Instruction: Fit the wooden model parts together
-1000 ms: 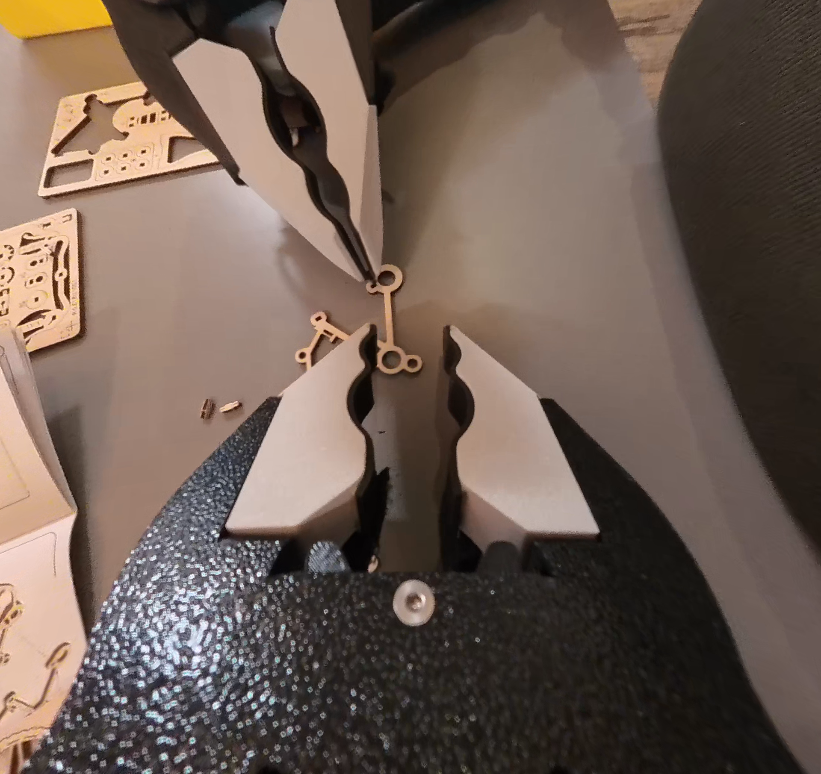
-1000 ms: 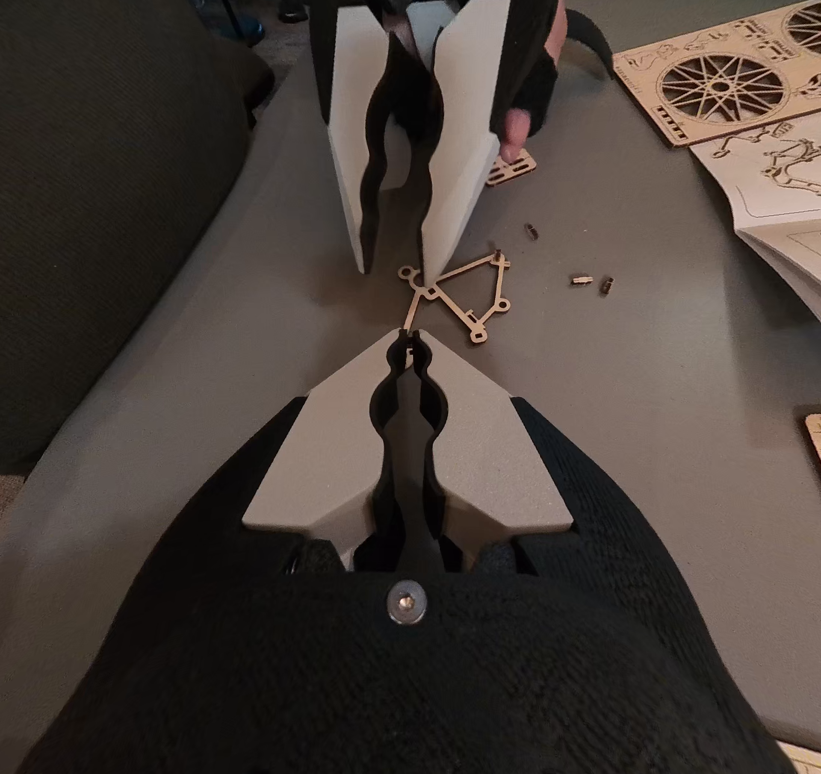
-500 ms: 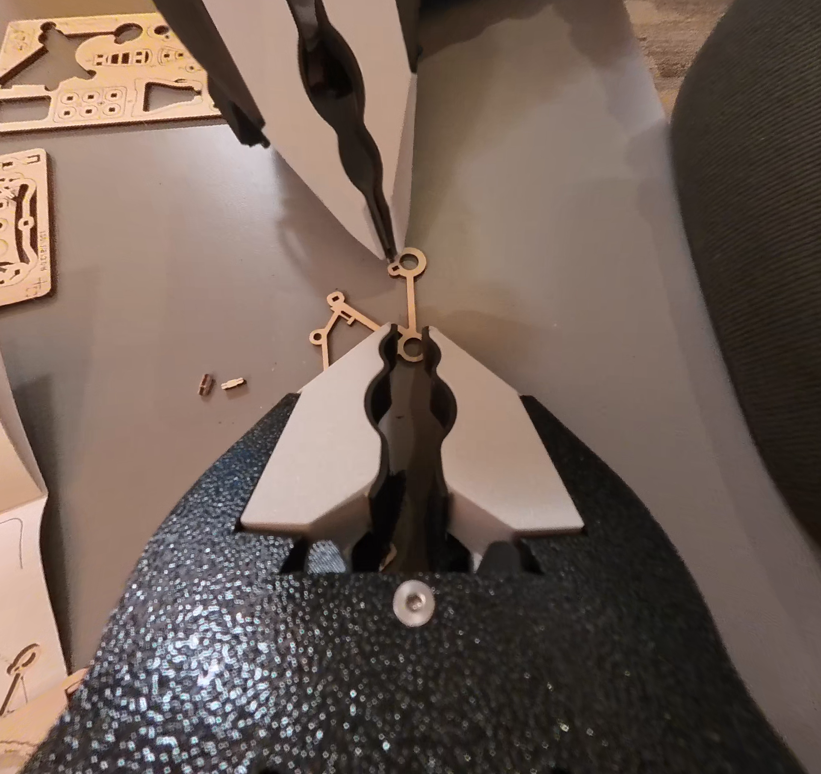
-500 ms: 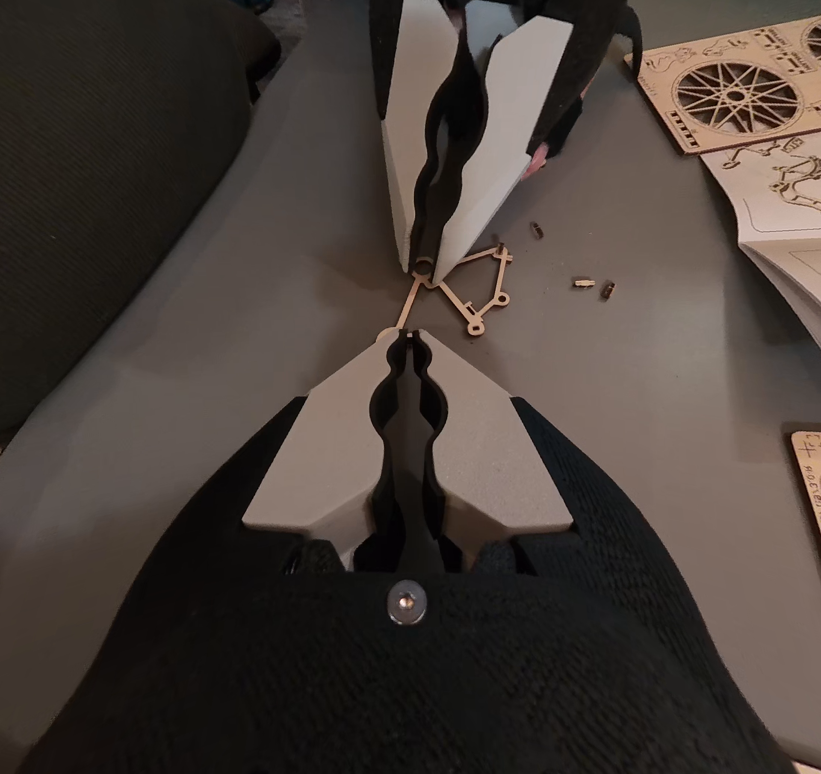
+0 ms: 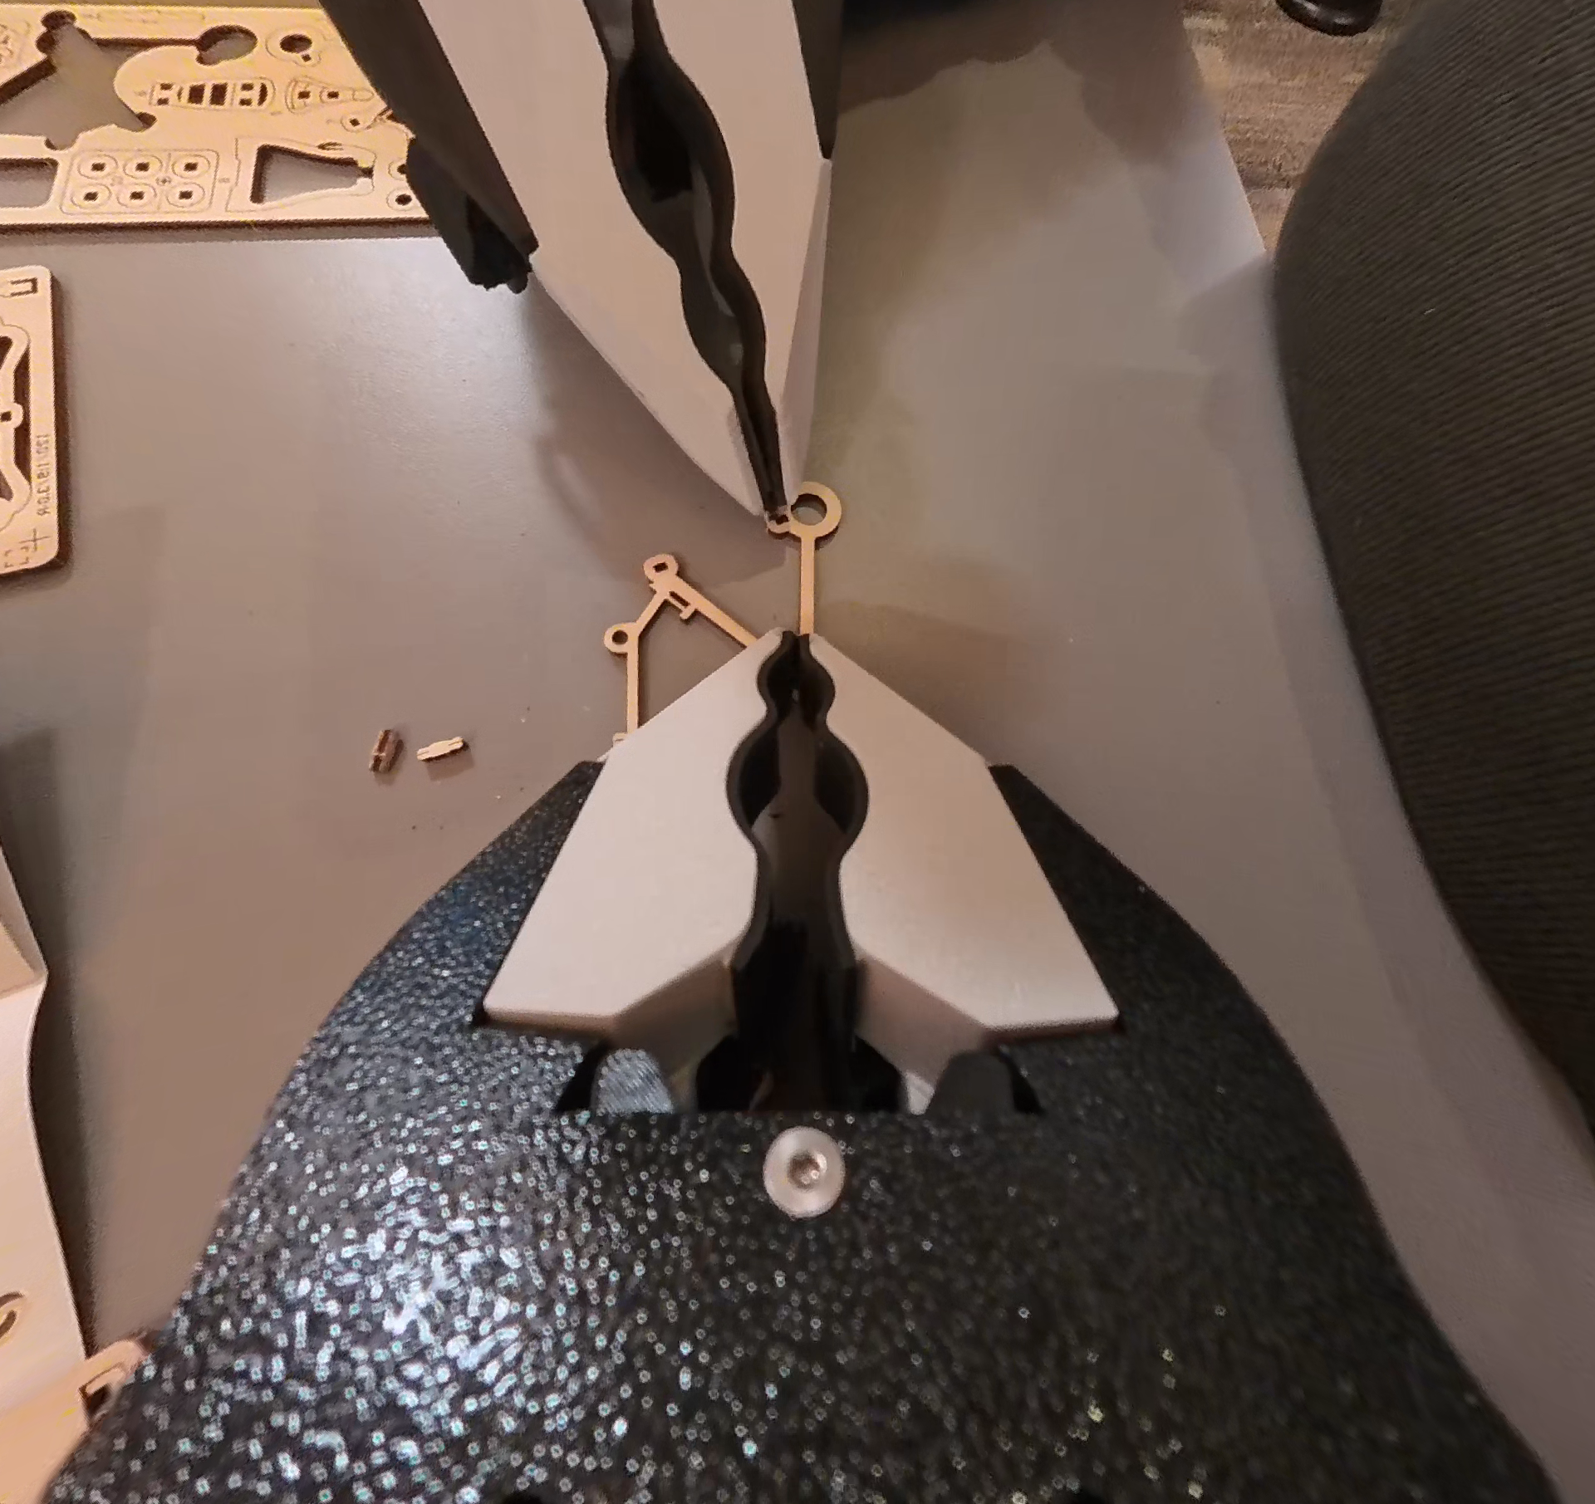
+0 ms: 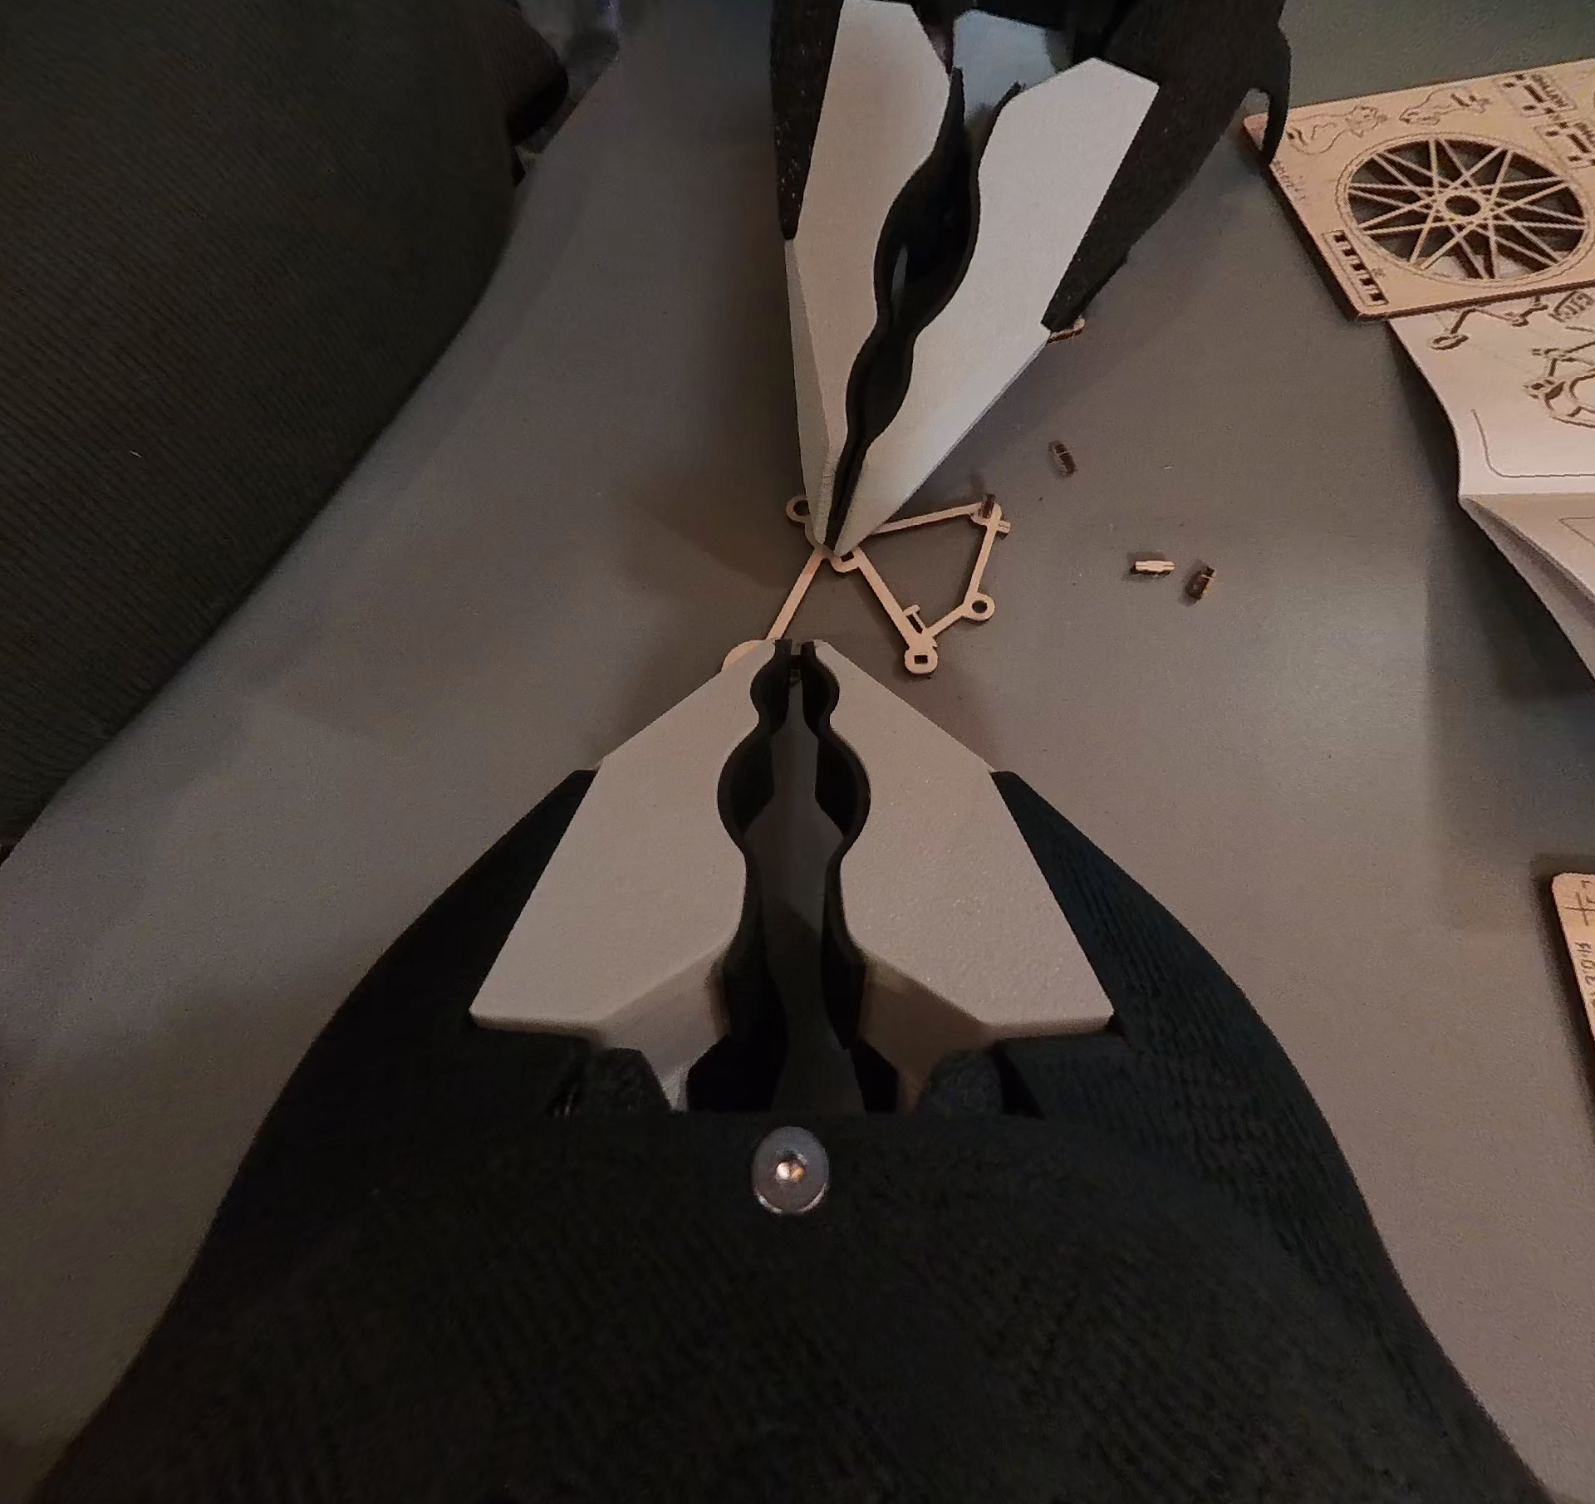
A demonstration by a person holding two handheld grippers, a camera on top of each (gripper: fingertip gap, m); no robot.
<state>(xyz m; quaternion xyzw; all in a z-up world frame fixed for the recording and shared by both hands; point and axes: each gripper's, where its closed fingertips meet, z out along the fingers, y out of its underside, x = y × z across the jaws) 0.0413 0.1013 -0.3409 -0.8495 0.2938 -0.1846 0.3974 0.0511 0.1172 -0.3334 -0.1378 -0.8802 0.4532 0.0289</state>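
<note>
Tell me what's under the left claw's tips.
A thin wooden bar runs under the left claw, its near end covered. A wooden frame also slips beneath at one corner.

- Left wrist view: looked forward along own fingers, close above the grey table (image 5: 992, 393), facing the right gripper (image 5: 774, 505).
- Right wrist view: looked the opposite way, equally near, facing the left gripper (image 6: 833, 544).
- Shared: the thin wooden frame (image 5: 807, 574) (image 6: 798, 595) between both.

Thin pale wooden frame piece (image 5: 807, 569) with ring ends, flat on grey table (image 5: 259, 513), two tiny wooden pegs (image 5: 423, 748) nearby
</note>
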